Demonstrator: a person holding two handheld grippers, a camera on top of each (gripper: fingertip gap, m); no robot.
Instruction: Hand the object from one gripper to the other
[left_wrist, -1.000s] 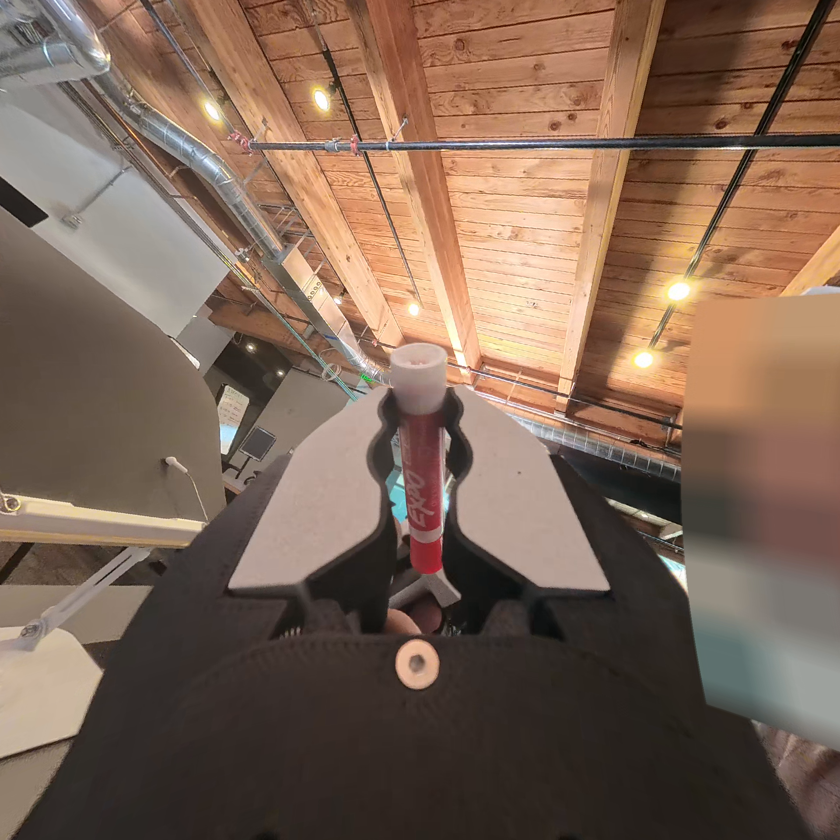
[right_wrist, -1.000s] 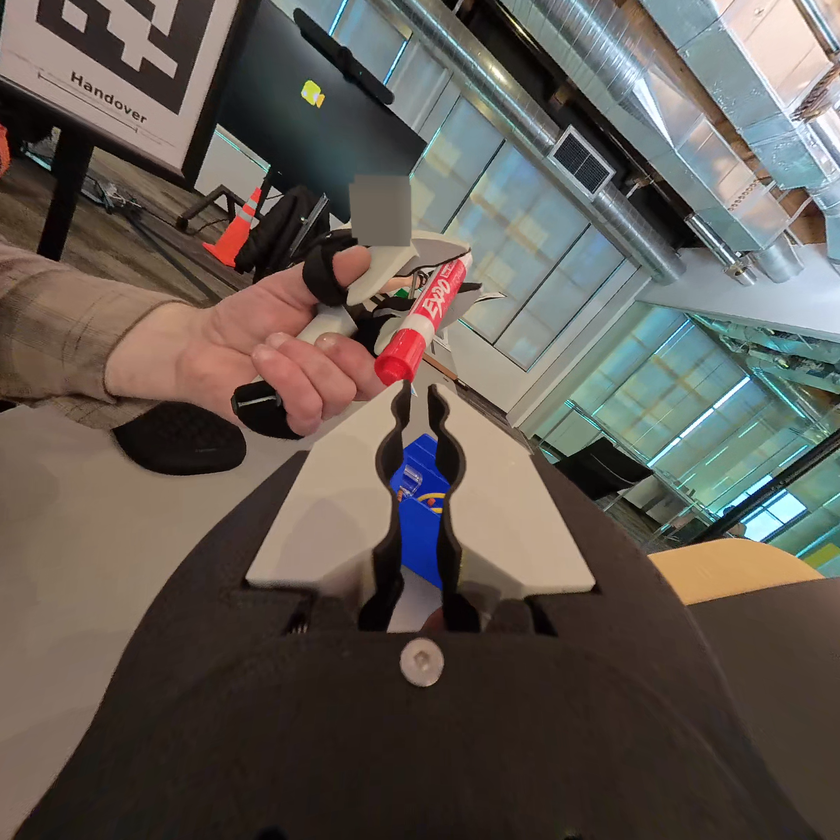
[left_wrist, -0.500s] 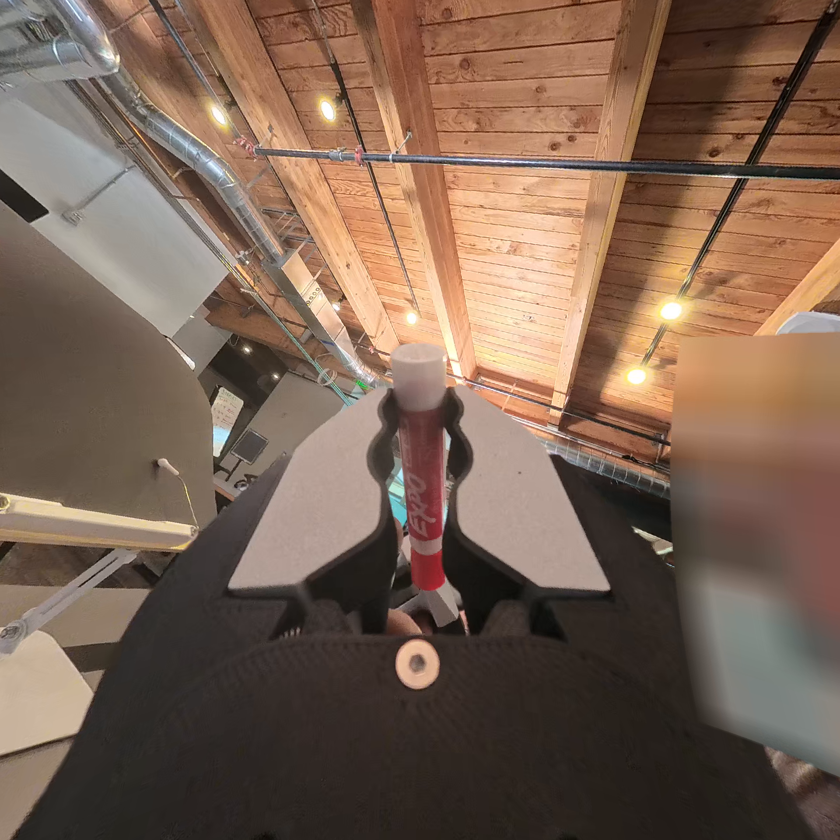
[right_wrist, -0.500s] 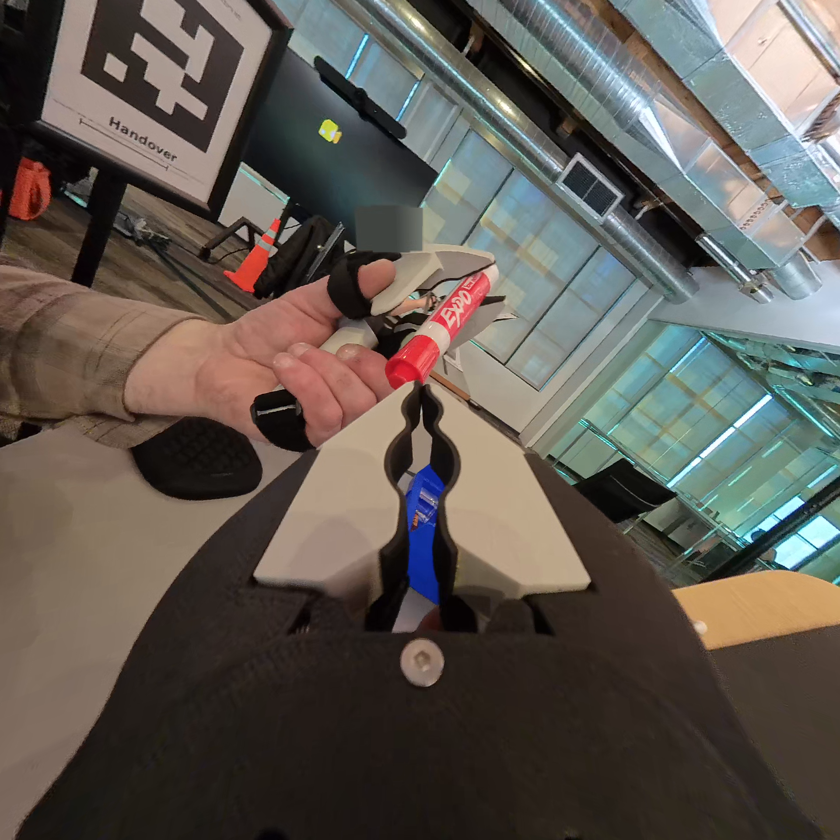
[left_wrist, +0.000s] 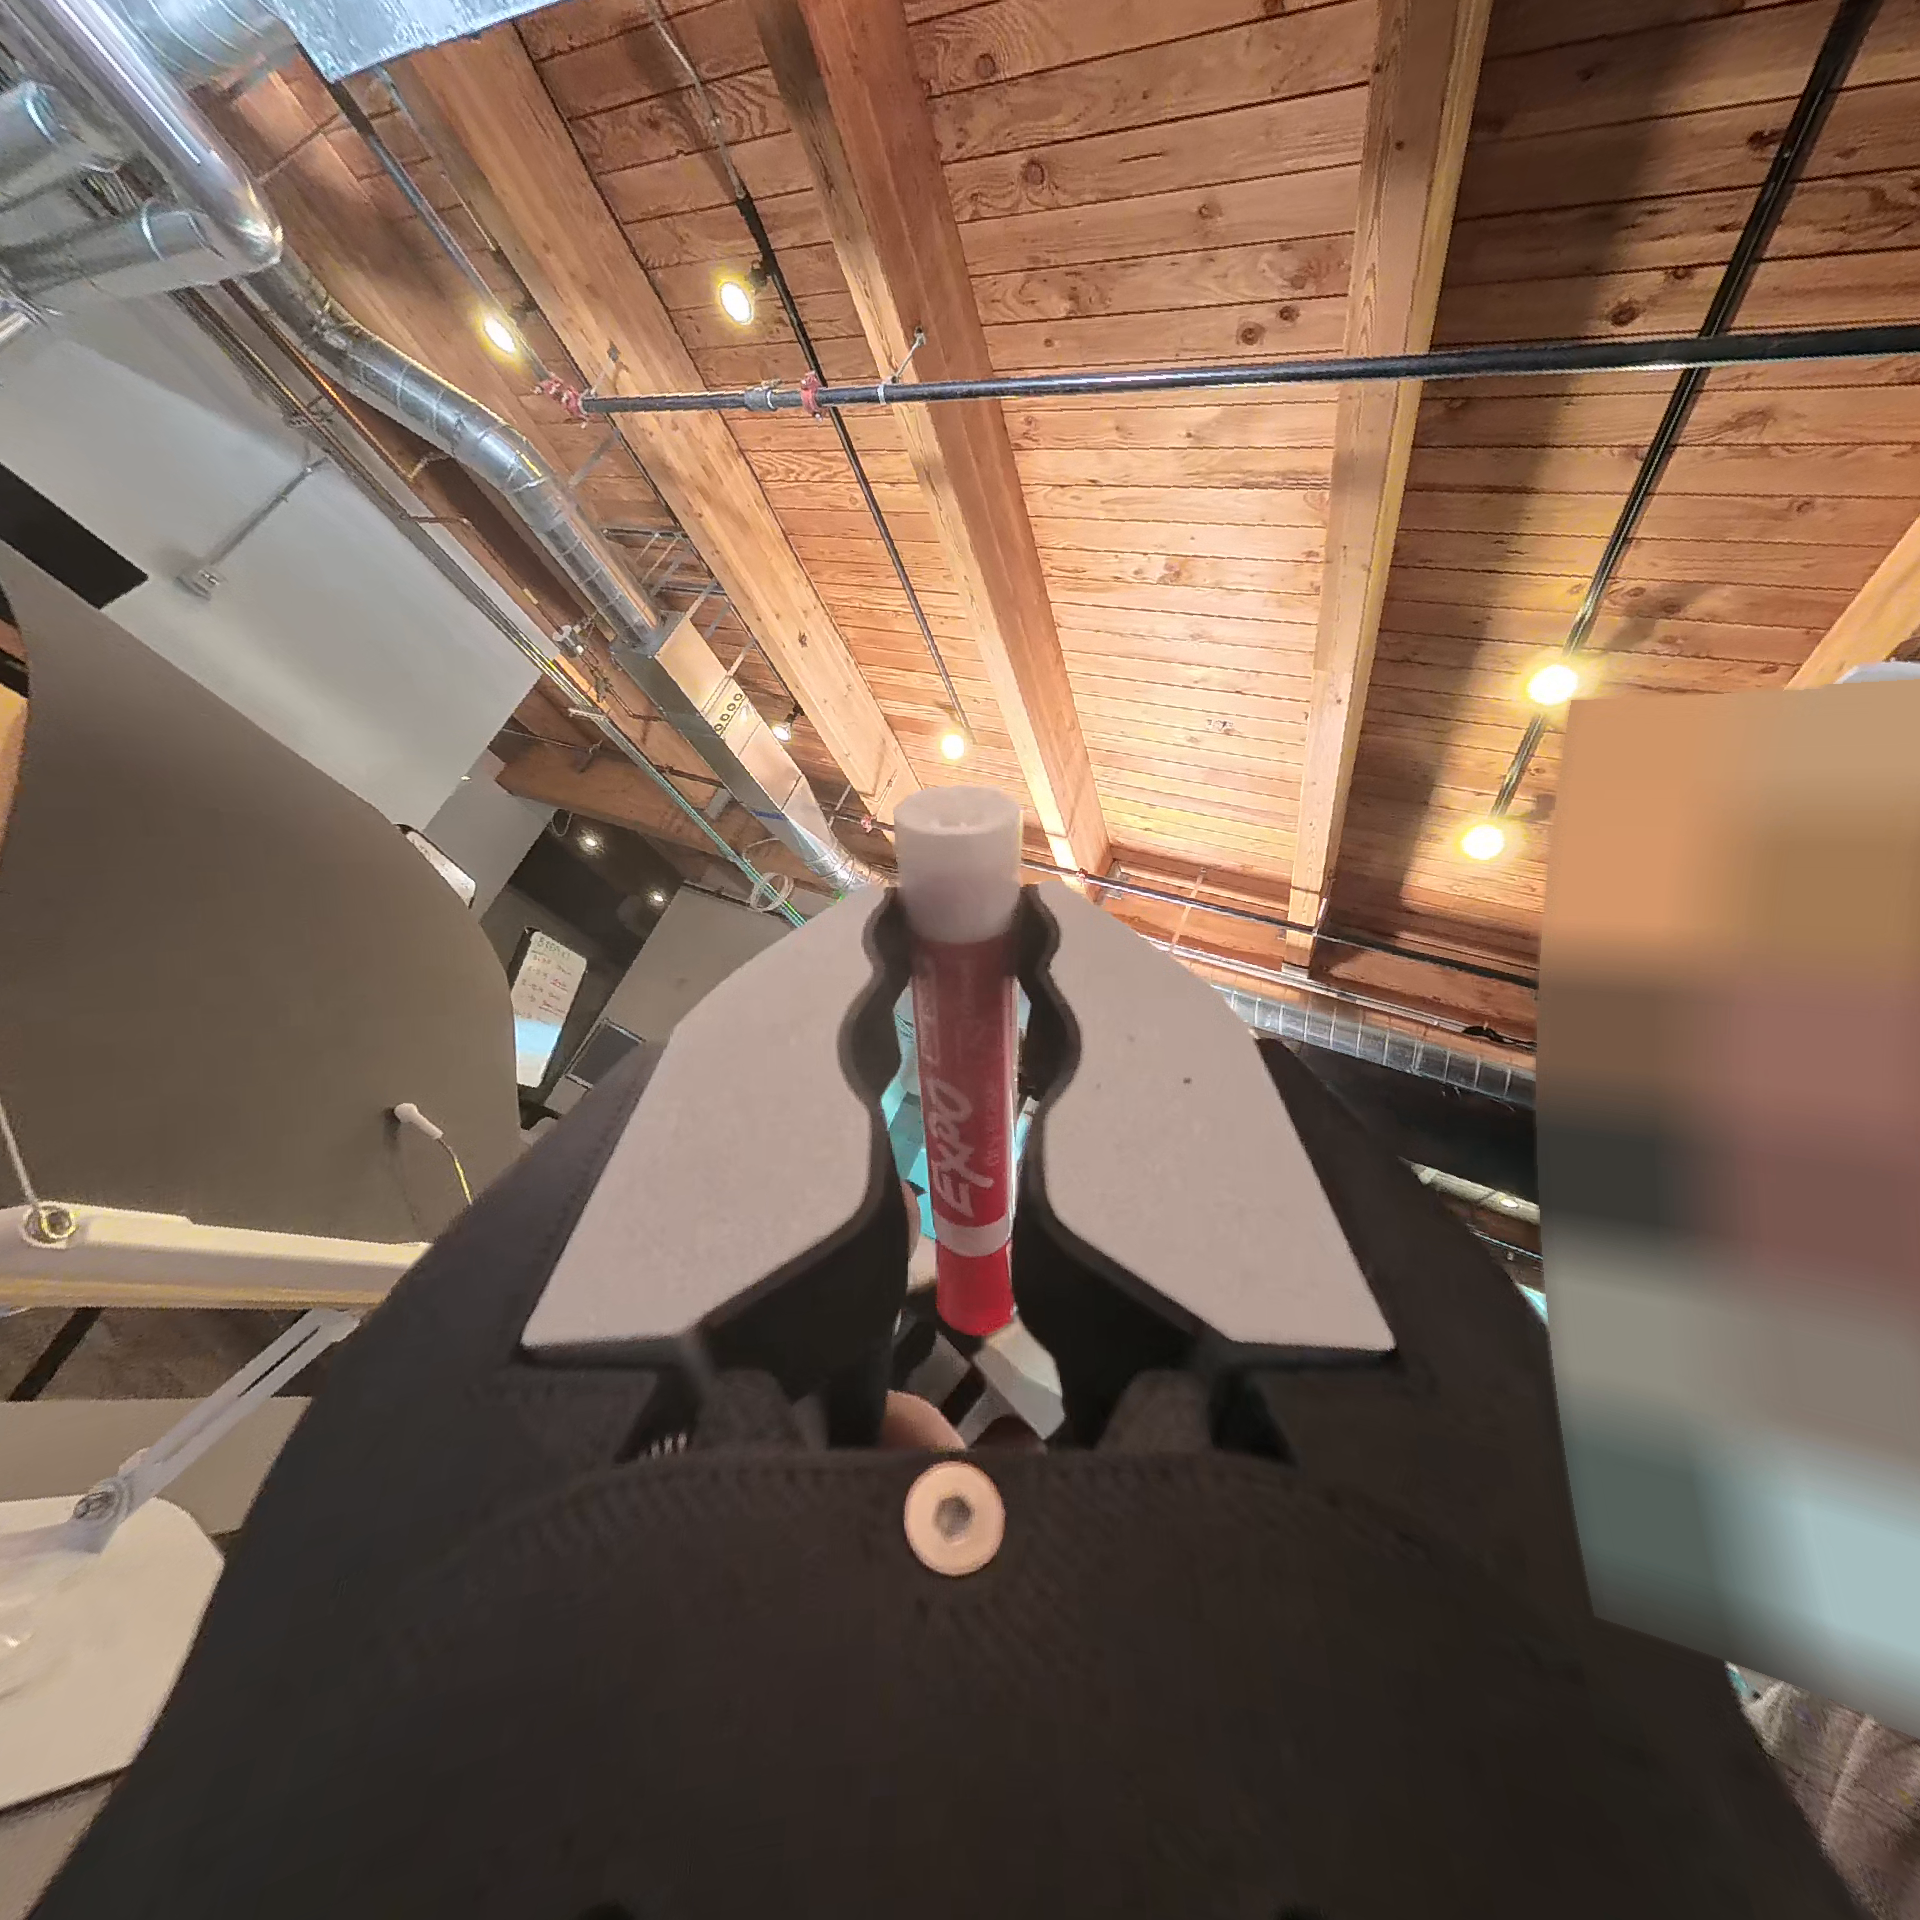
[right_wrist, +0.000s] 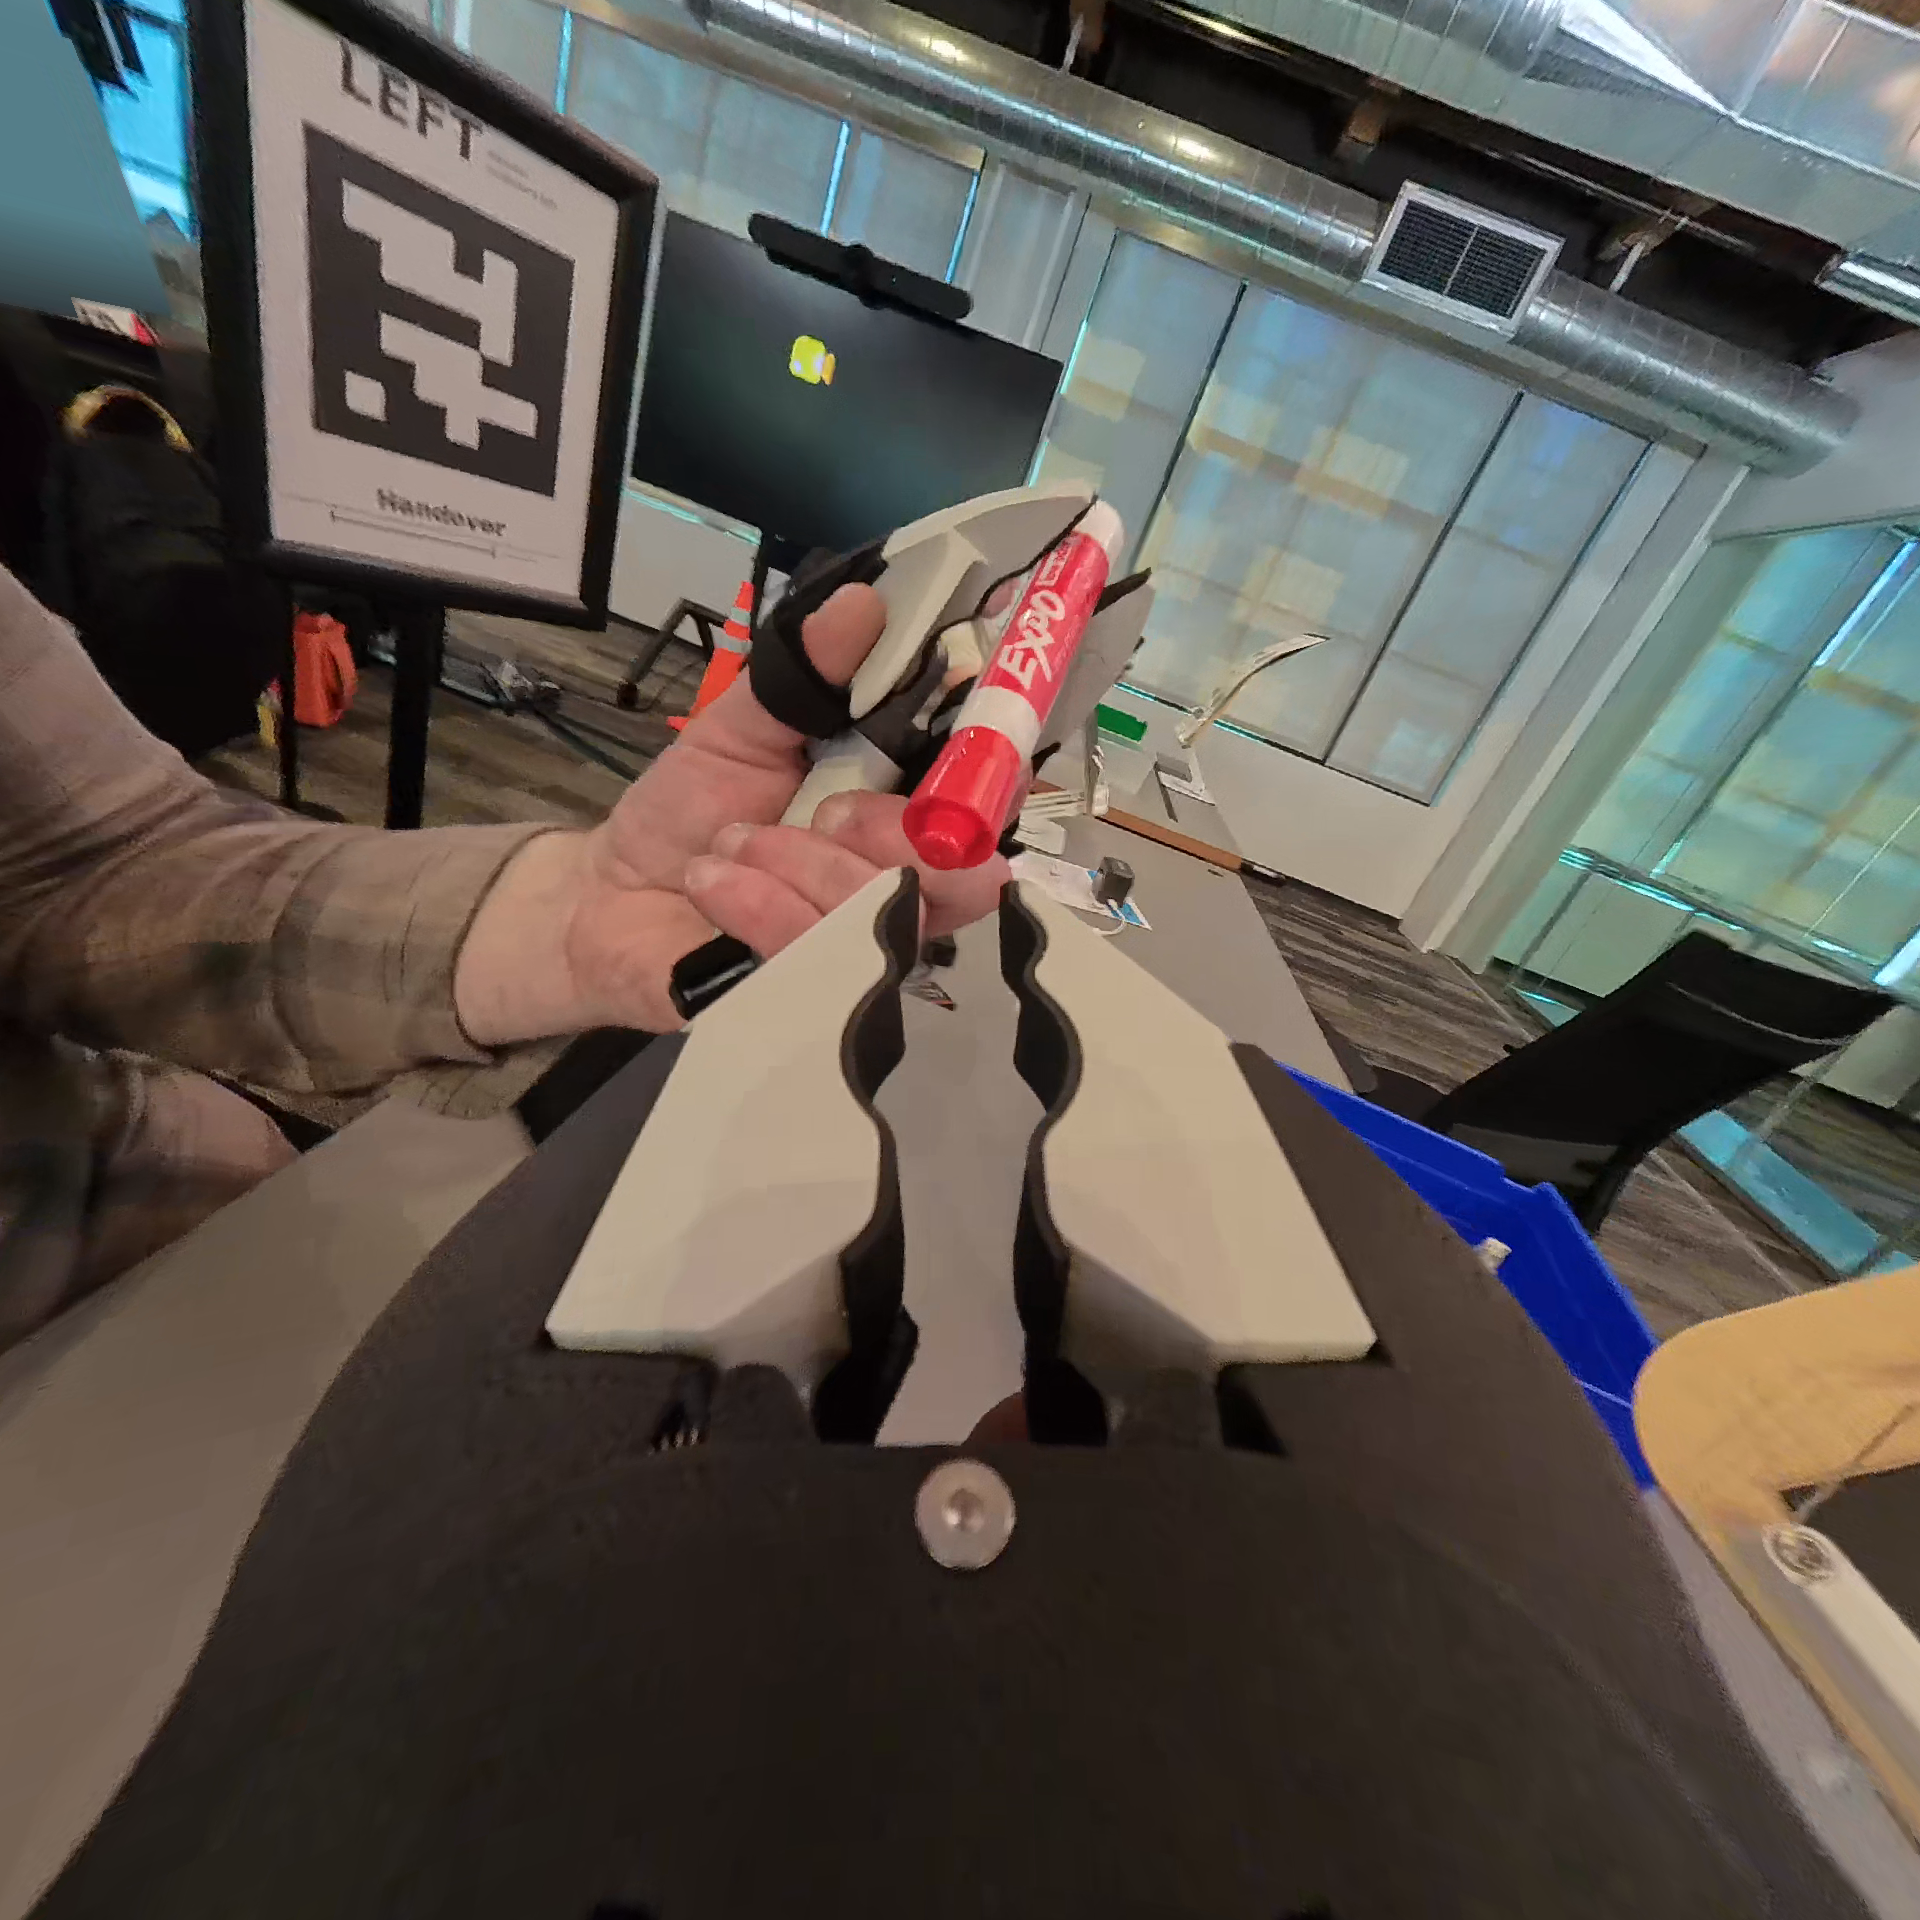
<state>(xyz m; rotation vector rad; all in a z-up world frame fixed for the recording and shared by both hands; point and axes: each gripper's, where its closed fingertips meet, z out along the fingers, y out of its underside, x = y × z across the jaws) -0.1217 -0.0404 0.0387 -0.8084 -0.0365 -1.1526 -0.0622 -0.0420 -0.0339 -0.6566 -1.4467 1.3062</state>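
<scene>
A red marker (left_wrist: 968, 1101) with a white butt end stands between the fingers of my left gripper (left_wrist: 956, 920), which is shut on its barrel and points up at the ceiling. In the right wrist view the same marker (right_wrist: 1023, 686) slants down out of the left gripper (right_wrist: 997, 613), held by a person's hand (right_wrist: 665, 894). Its red cap (right_wrist: 951, 821) hangs just above the tips of my right gripper (right_wrist: 954, 894). The right gripper is open with a narrow gap and holds nothing.
A grey table (right_wrist: 1195, 935) runs ahead, with a blue bin (right_wrist: 1507, 1226) at the right and a black chair (right_wrist: 1662, 1060) beyond. A framed sign with a black-and-white pattern (right_wrist: 416, 343), a dark screen (right_wrist: 831, 416) and an orange cone (right_wrist: 732, 644) stand behind. My hands' fingertips stand some 10 cm from each other.
My right gripper's jaws have opened from nearly touching to a clear gap, and its view has swung level. The marker's cap stays just above its tips. The left gripper stays shut on the marker.
</scene>
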